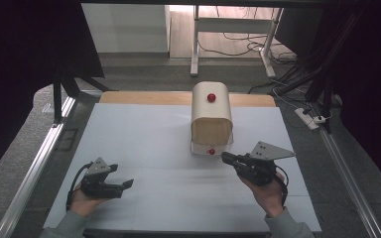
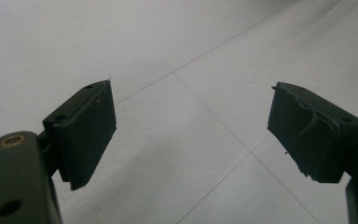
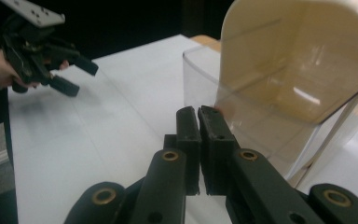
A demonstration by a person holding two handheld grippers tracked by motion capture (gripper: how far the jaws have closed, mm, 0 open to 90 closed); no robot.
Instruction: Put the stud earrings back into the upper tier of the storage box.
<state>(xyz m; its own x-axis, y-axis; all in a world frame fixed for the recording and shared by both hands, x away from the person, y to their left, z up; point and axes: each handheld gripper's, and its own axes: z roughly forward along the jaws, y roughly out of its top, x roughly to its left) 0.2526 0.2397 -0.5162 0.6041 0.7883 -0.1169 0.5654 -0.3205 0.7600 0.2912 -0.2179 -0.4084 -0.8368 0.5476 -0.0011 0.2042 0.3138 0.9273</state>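
Just beyond the right claw [image 1: 226, 157] (jaws pinched together) sits the cream domed breadbox [image 1: 211, 117], its clear lid's red knob [image 1: 212, 151] by the tips; left claw [image 1: 127, 186] wide.

A white sheet-covered table [image 1: 144, 144] with a bare pale wooden edge [image 1: 129, 97] at its far side; grey carpeted floor [image 1: 144, 69] beyond; a white metal-legged frame [image 1: 194, 49] standing on it; tangled black cables [image 1: 233, 49] beside; a white power strip [image 1: 307, 118] at right; dark curtains [image 1: 25, 49] on the left.
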